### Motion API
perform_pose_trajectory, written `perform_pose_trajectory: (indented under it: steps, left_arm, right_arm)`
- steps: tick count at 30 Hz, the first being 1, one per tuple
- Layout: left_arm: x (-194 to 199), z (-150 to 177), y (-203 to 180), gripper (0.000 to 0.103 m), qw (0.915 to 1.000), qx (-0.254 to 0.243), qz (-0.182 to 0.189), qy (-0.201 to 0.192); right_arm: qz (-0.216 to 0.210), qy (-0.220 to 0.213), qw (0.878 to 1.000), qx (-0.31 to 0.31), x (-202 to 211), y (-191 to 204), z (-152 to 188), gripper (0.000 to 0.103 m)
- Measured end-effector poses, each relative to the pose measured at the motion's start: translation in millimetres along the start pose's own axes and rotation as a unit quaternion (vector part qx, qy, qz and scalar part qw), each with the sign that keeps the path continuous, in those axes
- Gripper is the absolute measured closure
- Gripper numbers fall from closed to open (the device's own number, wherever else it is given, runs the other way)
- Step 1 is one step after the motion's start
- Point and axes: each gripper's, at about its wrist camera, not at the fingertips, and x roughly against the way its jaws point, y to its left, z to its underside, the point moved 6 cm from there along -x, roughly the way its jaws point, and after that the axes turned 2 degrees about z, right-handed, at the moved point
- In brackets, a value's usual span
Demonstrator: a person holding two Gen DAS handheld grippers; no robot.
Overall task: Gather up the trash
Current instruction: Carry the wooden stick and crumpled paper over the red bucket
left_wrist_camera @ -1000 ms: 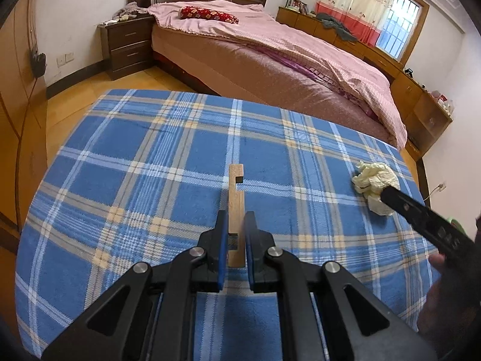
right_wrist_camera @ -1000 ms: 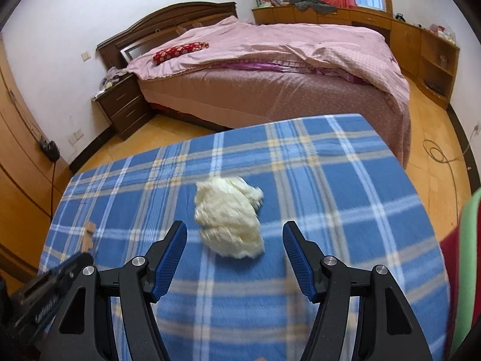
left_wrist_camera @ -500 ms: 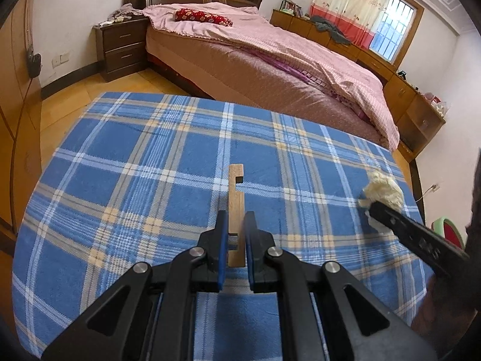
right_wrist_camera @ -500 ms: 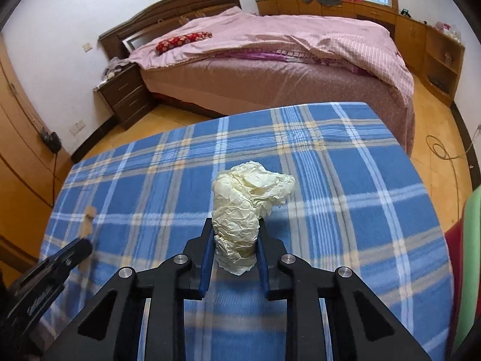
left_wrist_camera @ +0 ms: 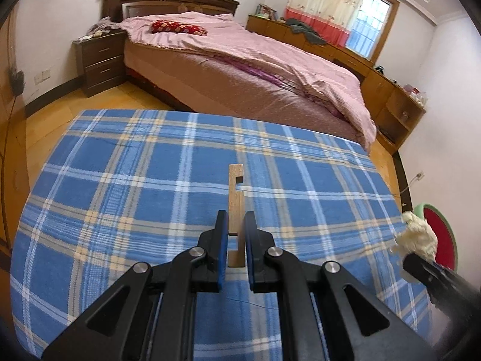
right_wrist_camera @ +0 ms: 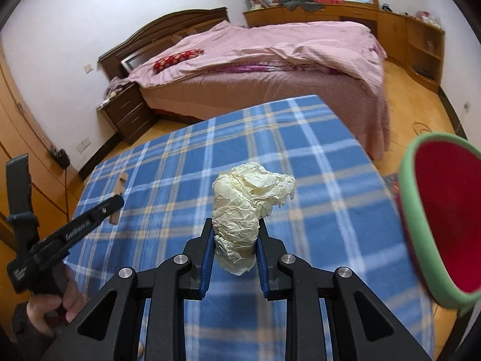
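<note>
A second ago the crumpled cream-coloured paper wad [right_wrist_camera: 247, 210] lay on the blue plaid tablecloth [right_wrist_camera: 315, 180] between wide-open jaws; now the right gripper [right_wrist_camera: 234, 240] is clenched on its lower half and has carried it off the cloth toward the green-rimmed red bin [right_wrist_camera: 433, 219] beside the table's right edge. I judge the pinch sits low on the wad so the bulk rides above the pads and drops freely once released over the bin.

The left gripper [left_wrist_camera: 236, 234] is clamped on a notched light-brown wooden strip [left_wrist_camera: 236, 198], gripped near one end so most of it sticks out forward over the cloth, presumably waiting its turn.

The bin is cut off by the frame edge in both views, so its depth and contents cannot be made out. The strip's gripped end is partly hidden between the pads.
</note>
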Motion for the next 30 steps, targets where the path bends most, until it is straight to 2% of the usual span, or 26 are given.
perform_pose_trajectory:
  steps: [6,18,30]
  left_arm:
    - [5.7,5.2,-26.8,0.093,0.9992,-0.036,0.015,-0.001]
    - [39.0,28.5,-94.4,0.093,0.9949,-0.084,0.055,0.009]
    - [45.5,51.0,-174.8,0.093,0.9864,-0.13,0.096,0.031]
  right_arm:
    - [0.011,-0.019,0.999,-0.03,34.9,-31.4,18.8,0.078]
    - [0.08,-0.053,0.992,-0.088,93.2,-107.0,47.1,0.078]
    - [0.088,-0.081,0.982,-0.148,124.8,-174.2,57.4,0.078]
